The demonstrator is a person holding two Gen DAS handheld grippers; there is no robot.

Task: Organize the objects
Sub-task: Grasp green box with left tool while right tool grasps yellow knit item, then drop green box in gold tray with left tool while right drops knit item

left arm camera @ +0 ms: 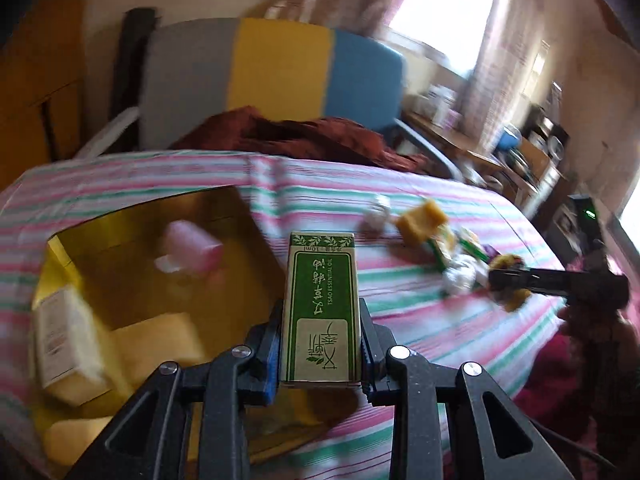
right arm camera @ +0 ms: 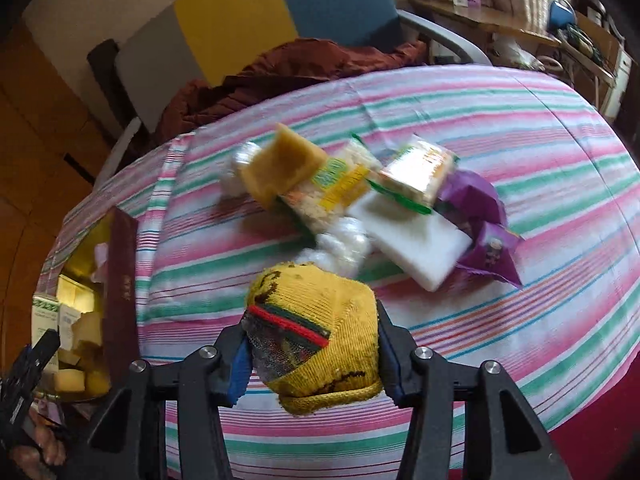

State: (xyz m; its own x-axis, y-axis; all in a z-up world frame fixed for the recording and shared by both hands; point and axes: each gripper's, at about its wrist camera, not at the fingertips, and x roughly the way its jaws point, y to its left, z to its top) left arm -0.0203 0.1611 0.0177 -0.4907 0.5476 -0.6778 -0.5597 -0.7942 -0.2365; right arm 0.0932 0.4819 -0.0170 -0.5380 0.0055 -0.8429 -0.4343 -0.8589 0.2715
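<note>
A green essential-oil carton is riding in the left tongs beside the gold-lined box, needing only lowering inside; the right tongs are clamping a yellow knitted pouch above the striped counter.

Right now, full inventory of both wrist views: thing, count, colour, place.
essential oil box: 1, green and cream, clamped in left gripper
knitted item: 1, yellow with red-green stripe, clamped in right gripper
storage box: 1, gold inside, maroon outside, on the bed's left side, holding yellow blocks, a white carton and a pink item
yellow sponge: 1, on the pile mid-bed
snack packets: 2, clear with green trim, in the pile
white slab: 1, under the packets
purple packet: 1, pile's right edge
striped sheet: 1, pink, green, white, covers the bed
chair: 1, grey, yellow, blue, behind the bed
left gripper: black, shut on box
right gripper: black, shut on knit
</note>
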